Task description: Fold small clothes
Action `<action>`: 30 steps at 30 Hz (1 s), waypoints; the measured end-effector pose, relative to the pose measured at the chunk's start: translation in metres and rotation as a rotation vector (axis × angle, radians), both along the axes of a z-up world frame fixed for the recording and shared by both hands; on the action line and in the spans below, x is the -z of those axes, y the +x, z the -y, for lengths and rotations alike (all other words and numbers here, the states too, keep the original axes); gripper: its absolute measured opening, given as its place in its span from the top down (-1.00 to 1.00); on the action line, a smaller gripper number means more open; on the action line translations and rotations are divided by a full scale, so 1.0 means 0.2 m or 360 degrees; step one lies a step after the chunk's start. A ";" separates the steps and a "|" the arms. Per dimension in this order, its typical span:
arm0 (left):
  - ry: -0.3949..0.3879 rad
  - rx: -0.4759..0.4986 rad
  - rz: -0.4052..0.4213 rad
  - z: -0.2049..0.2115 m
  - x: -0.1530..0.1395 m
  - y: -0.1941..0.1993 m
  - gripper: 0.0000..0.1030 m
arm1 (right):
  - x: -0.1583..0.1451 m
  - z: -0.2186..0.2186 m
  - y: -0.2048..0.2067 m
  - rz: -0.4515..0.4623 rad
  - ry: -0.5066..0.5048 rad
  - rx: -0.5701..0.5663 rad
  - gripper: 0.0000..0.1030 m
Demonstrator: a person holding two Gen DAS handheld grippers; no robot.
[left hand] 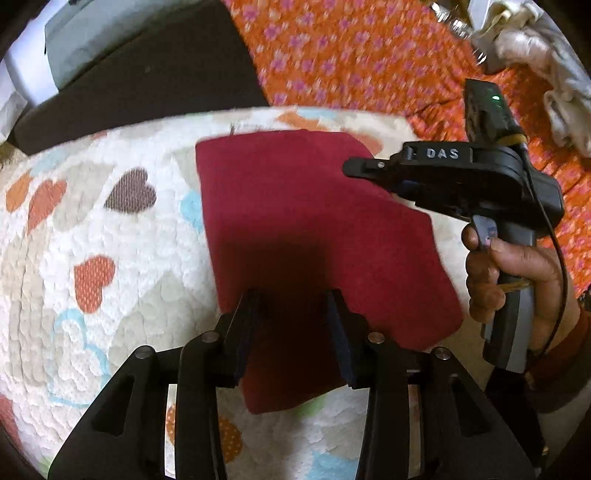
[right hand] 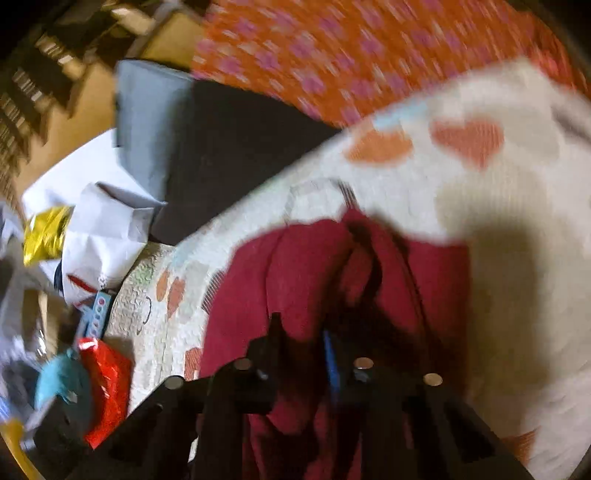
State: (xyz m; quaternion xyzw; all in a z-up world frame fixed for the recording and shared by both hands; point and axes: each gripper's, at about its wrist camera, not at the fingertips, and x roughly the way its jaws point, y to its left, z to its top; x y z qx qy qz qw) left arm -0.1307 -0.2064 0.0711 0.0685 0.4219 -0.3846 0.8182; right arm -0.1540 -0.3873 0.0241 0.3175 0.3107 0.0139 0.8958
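Observation:
A dark red cloth [left hand: 295, 221] lies mostly flat on a white quilt with coloured hearts [left hand: 92, 229]. My left gripper [left hand: 293, 306] is open, its fingers [left hand: 243, 332] spread just above the cloth's near edge. My right gripper [left hand: 354, 170] reaches in from the right over the cloth's far right corner. In the blurred right wrist view the red cloth [right hand: 295, 266] is bunched up between that gripper's fingers [right hand: 273, 332], which look closed on it [right hand: 303, 332].
An orange flowered bedcover [left hand: 351, 55] lies beyond the quilt. A dark cushion [left hand: 147, 74] and a grey box [left hand: 92, 33] sit at the far left. White cloth [left hand: 535, 48] is piled far right. Paper and packets [right hand: 92, 229] clutter the floor.

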 end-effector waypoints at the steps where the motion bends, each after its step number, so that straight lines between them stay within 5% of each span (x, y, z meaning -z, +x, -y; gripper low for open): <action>1: -0.0031 0.0019 0.0011 0.00 -0.02 -0.01 0.28 | -0.07 -0.01 -0.04 0.0053 -0.0104 0.0002 0.69; 4: -0.0017 0.0059 0.0075 0.02 -0.03 -0.04 0.11 | -0.13 0.01 -0.08 -0.0012 -0.0333 0.0069 0.70; 7: 0.0081 0.0068 0.0028 0.07 0.06 -0.03 0.11 | -0.02 0.06 -0.04 -0.0179 -0.0438 0.0144 0.71; 11: 0.0142 0.0062 0.0022 0.10 0.11 -0.02 0.11 | 0.06 0.15 -0.05 -0.0193 -0.0245 0.0172 0.56; 14: 0.0149 0.0058 0.0033 0.10 0.12 -0.03 0.02 | -0.05 0.15 -0.16 -0.0146 -0.0244 0.0211 0.50; 18: 0.0154 0.0054 0.0043 0.11 0.13 -0.02 0.02 | -0.21 0.00 -0.27 0.0011 -0.0239 -0.0001 0.50; 21: 0.0158 0.0048 0.0058 0.11 0.14 -0.03 0.02 | -0.15 -0.15 -0.28 -0.0031 -0.0242 -0.0183 0.50; 24: 0.0173 0.0030 0.0093 0.11 0.13 -0.05 -0.01 | 0.01 -0.18 -0.26 -0.0246 -0.0502 -0.0066 0.59; 30: 0.0194 -0.0027 0.0264 0.10 0.08 -0.10 -0.01 | 0.08 -0.05 -0.36 -0.0064 -0.0257 0.0049 0.51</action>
